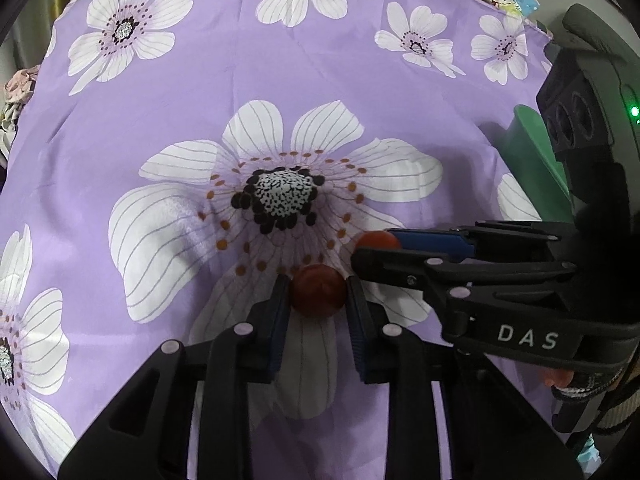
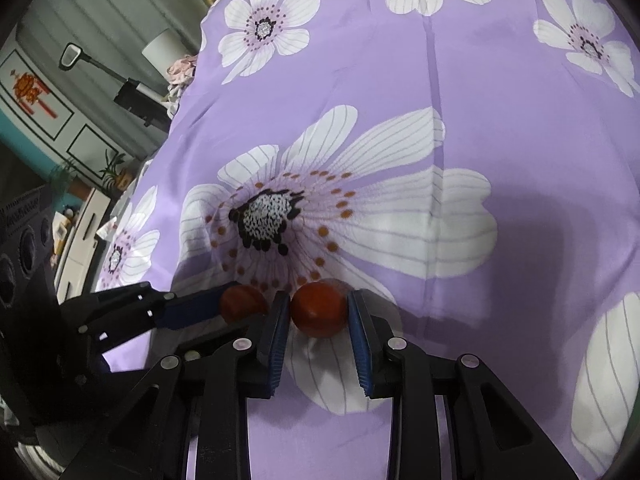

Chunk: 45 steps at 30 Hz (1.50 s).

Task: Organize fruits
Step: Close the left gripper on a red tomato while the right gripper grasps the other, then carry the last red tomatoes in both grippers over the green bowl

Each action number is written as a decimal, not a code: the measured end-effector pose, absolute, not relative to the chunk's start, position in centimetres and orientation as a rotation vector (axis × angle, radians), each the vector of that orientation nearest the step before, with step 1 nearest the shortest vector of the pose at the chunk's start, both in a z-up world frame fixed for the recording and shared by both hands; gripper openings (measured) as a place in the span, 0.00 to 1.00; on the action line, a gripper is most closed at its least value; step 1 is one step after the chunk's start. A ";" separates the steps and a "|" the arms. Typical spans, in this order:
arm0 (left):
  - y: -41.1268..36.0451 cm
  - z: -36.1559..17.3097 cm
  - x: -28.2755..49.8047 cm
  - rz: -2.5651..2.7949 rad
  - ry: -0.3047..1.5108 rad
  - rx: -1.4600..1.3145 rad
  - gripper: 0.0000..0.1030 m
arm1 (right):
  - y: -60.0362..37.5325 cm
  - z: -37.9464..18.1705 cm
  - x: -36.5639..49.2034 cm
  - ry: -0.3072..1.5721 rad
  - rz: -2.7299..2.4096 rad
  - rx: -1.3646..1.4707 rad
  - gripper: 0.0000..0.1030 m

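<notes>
Squeezing gently, I have each gripper, left [image 1: 318,294] and right [image 2: 319,312], pinching its own red fruit [image 1: 318,290]; lift straight up off the cloth [image 1: 280,80].

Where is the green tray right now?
In the left wrist view, the green tray sits at the right edge of the purple cloth, partly hidden behind the right gripper.
</notes>
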<state>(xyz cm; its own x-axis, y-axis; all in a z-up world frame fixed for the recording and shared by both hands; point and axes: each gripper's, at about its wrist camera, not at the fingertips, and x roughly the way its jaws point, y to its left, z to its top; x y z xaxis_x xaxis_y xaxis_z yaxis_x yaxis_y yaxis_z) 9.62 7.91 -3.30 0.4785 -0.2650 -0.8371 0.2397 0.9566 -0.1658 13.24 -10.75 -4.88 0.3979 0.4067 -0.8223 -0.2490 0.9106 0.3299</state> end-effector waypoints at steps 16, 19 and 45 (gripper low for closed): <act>6.3 -0.7 4.8 -0.315 0.990 -0.052 0.26 | -14.1 -2.3 7.6 1.012 0.382 0.225 0.30; 5.9 -0.4 3.9 -0.318 0.985 -0.054 0.26 | -14.5 -1.8 6.4 0.999 0.374 0.225 0.30; -0.6 3.4 2.5 -0.409 0.905 -0.031 0.26 | -20.5 2.0 0.7 0.837 0.269 0.274 0.30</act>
